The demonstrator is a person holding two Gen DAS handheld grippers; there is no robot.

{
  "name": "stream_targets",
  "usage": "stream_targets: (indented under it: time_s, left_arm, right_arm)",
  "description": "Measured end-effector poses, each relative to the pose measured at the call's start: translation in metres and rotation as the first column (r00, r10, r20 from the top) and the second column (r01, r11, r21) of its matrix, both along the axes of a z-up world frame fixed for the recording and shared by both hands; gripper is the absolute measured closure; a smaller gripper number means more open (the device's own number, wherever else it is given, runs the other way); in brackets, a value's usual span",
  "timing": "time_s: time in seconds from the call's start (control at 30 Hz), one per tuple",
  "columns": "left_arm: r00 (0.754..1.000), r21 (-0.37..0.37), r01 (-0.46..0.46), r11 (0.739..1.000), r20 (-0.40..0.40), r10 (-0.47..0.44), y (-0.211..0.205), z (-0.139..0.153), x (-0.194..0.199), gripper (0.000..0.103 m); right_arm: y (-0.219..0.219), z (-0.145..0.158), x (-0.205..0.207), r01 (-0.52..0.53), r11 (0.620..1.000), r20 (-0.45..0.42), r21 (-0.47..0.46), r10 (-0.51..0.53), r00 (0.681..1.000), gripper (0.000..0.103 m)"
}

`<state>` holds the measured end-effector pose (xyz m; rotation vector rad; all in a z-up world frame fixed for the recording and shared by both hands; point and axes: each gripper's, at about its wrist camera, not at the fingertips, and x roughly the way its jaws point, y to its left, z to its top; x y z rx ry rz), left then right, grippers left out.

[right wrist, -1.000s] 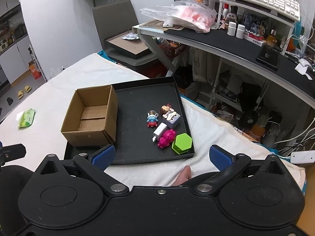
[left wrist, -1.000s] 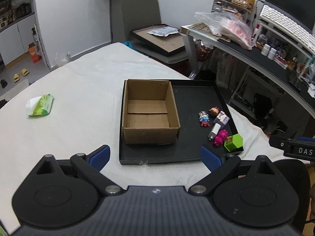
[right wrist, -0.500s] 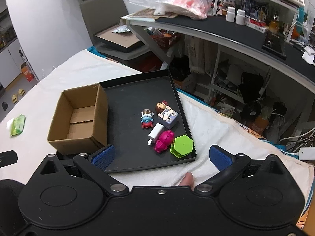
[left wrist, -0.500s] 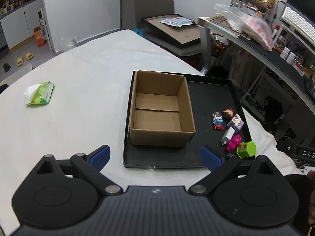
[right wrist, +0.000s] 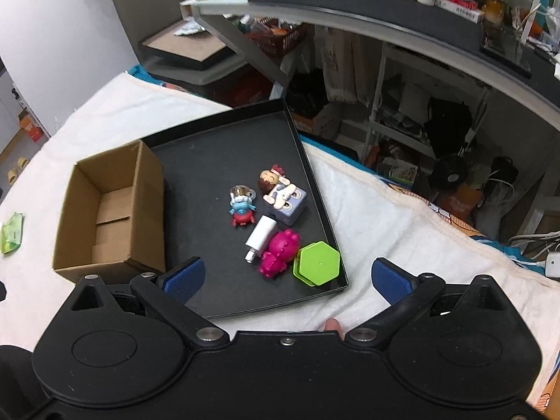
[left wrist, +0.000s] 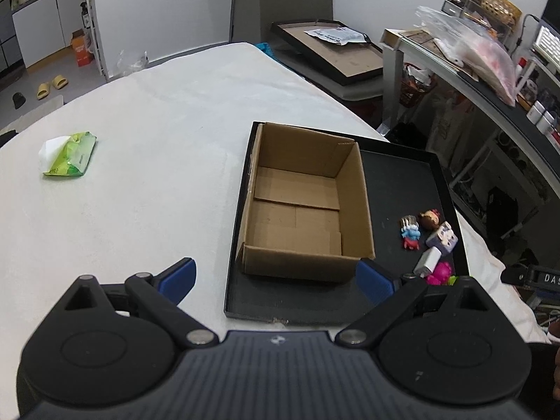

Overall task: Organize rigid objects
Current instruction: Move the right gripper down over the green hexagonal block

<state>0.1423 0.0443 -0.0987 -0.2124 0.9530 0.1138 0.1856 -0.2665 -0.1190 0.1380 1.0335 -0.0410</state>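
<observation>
An empty open cardboard box (left wrist: pixel 304 206) (right wrist: pixel 112 210) sits in the left part of a black tray (left wrist: pixel 395 182) (right wrist: pixel 217 161). Small toys lie in the tray's right part: a green hexagonal box (right wrist: pixel 317 262), a pink figure (right wrist: pixel 280 252), a white charger (right wrist: pixel 260 236), a blue-red figure (right wrist: pixel 241 206) and a purple cube with a doll (right wrist: pixel 285 199). My left gripper (left wrist: pixel 276 280) is open and empty, near the box's front. My right gripper (right wrist: pixel 287 276) is open and empty, above the tray's near right corner.
The tray rests on a table with a white cloth (left wrist: pixel 147 133). A green wipes packet (left wrist: pixel 68 154) lies at the far left. A cluttered desk (right wrist: pixel 402 17) and shelves stand to the right. A chair with a framed board (left wrist: pixel 332 49) is behind the table.
Both grippers have moved forward and lower toward the tray; the box and the toys look larger. Both stay open and empty. Nothing on the tray has moved.
</observation>
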Motion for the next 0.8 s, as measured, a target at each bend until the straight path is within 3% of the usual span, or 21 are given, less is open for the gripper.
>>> stream_targets:
  time_s: [0.33, 0.5, 0.8]
  left_arm:
    - [0.997, -0.026, -0.071, 0.997, -0.01, 0.071, 0.017, -0.027, 0.024, 0.008]
    - [0.996, -0.029, -0.092, 0.995, -0.011, 0.091, 0.024, -0.041, 0.036, 0.011]
    - [0.995, -0.043, -0.089, 0.995, -0.052, 0.087, 0.028, -0.071, 0.061, 0.017]
  right_arm:
    - [-0.012, -0.036, 0.035, 0.042, 0.999, -0.134, 0.031, -0.038, 0.99, 0.012]
    - [-0.014, -0.056, 0.048, 0.079, 0.996, -0.207, 0.047, -0.068, 0.976, 0.023]
    - [-0.017, -0.088, 0.075, 0.11, 0.994, -0.267, -0.016, -0.111, 0.957, 0.024]
